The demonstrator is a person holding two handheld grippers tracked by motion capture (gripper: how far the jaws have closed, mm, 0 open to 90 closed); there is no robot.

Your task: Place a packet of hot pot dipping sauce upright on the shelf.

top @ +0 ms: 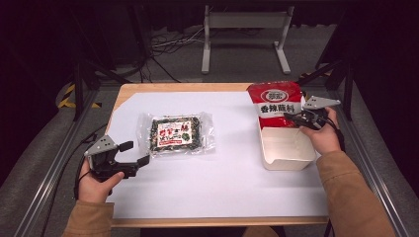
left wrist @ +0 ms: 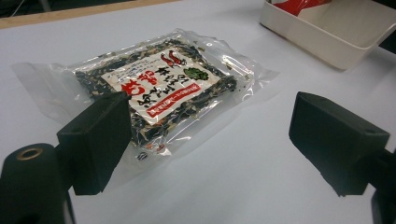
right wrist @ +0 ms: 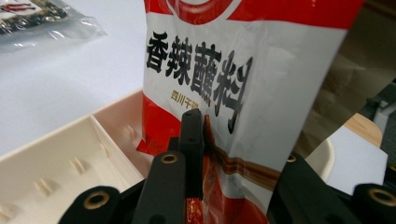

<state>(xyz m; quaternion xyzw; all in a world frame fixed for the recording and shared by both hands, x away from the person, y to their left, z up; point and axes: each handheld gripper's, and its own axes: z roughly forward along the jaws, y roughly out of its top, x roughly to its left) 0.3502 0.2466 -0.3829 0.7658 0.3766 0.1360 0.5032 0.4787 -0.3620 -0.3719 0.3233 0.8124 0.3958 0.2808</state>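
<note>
Here, red pouch [right wrist: 243,70] apparently between right gripper [top: 307,118] jaws over white tray [top: 289,160], left gripper [left wrist: 210,140] jaws wide, facing seaweed packet [left wrist: 159,88].

Overhead camera, two close gripper cameras

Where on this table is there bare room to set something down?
The widest free patch is the white sheet between the clear packet of dark dried food and the cream plastic tub. The front strip near the table edge is bare too. It is crowded at the right, where the red and white pouch stands in the tub.
</note>
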